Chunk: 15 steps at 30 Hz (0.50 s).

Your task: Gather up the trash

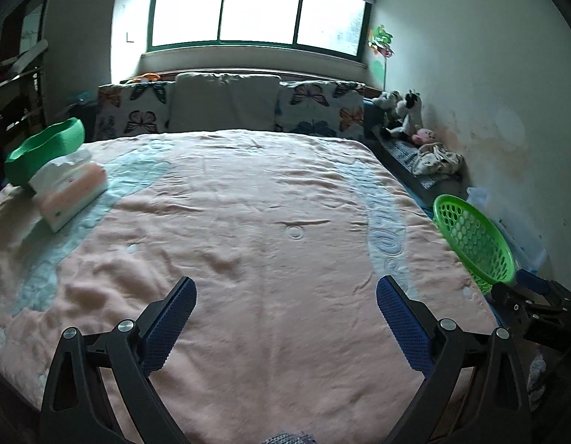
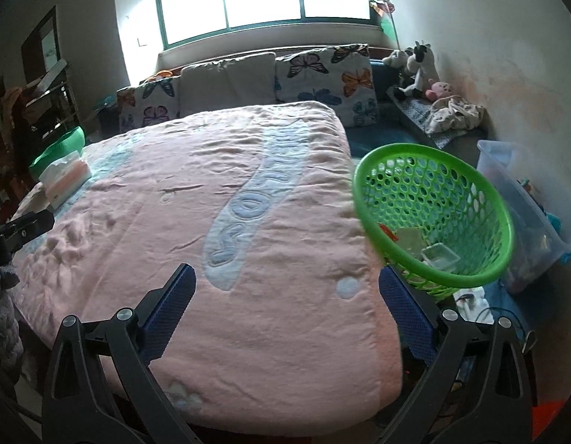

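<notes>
A green mesh basket [image 2: 437,218] stands tilted at the right edge of the bed and holds a clear plastic tub [image 2: 440,256], a pale wrapper and a small red scrap. It also shows in the left wrist view [image 1: 474,238]. My right gripper [image 2: 285,285] is open and empty over the pink blanket [image 2: 211,222], with its right finger just below the basket's rim. My left gripper [image 1: 285,296] is open and empty above the blanket's front middle [image 1: 248,222]. The right gripper's body shows at the right edge of the left wrist view [image 1: 526,303].
A tissue pack [image 1: 69,188] and a green bowl [image 1: 44,150] sit at the bed's left edge. Pillows [image 1: 226,105] line the headboard. Stuffed toys [image 1: 403,114] and crumpled cloth lie along the right wall. A clear storage bin [image 2: 526,214] stands right of the basket.
</notes>
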Motion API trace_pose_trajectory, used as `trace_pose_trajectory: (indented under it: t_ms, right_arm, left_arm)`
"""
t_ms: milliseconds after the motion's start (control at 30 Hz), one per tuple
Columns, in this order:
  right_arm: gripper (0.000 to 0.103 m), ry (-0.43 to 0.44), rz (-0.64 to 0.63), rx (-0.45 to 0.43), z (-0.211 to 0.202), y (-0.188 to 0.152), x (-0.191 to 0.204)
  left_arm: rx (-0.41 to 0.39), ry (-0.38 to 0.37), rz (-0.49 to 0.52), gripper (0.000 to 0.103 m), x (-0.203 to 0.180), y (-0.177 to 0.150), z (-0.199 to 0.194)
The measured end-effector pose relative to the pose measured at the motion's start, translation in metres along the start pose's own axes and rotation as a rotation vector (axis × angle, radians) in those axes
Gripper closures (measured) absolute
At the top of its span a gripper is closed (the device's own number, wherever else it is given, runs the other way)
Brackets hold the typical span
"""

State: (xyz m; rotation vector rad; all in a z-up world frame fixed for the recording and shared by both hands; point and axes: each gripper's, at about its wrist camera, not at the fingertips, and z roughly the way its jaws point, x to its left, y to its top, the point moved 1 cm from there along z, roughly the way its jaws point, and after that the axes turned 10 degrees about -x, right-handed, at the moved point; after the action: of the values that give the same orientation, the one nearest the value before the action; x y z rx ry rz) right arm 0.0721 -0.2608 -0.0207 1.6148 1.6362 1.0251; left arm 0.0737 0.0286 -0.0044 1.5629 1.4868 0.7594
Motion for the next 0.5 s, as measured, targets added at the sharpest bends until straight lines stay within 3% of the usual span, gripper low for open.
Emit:
trace_pose_trajectory:
  t_ms: [233, 500]
  right_arm:
    - [0.005, 0.025, -0.002, -0.009, -0.002, 0.0, 0.01]
    - [0.005, 0.044, -0.002, -0.003, 0.001, -0.001, 0.017]
  left_arm:
    - [-0.021, 0.058, 0.0, 0.008, 0.009, -0.007, -0.012]
    - [-0.011, 0.072, -0.034, 0.008, 0.019, -0.015, -0.015]
